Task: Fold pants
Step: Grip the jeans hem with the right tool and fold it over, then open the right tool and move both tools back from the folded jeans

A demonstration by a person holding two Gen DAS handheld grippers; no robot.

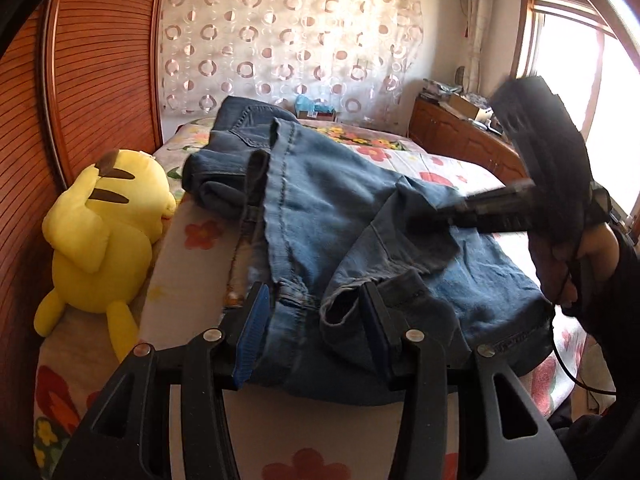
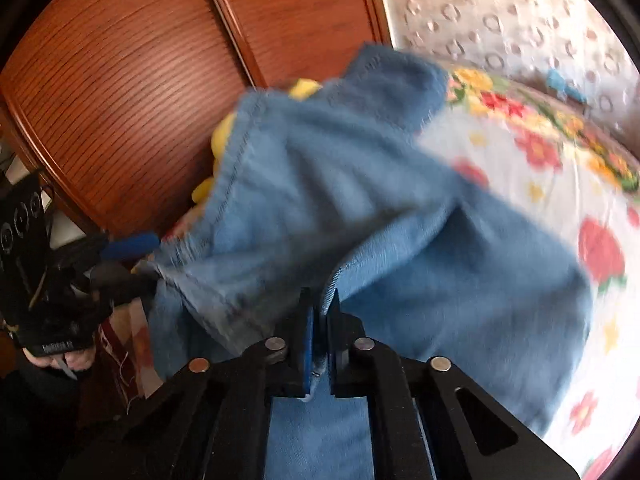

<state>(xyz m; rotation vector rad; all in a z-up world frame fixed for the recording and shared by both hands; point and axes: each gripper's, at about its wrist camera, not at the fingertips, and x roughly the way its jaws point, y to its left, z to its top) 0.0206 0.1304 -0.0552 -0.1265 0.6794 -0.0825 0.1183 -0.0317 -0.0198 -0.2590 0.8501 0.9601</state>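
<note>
No legible writing; right tongs pinch the jeans.

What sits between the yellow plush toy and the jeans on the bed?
Only bare floral bedsheet: the left wrist view shows the plush toy apart from the jeans, nothing lying between them.

Black grippers, blue pads, silver screws, black sleeve

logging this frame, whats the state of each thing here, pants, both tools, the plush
jeans: partly folded, bunched on the bed, one edge lifted
left tool: open, denim lying between its fingers
right tool: shut on a denim edge, blurred
yellow plush: lying beside the jeans, against the wooden panel
</note>
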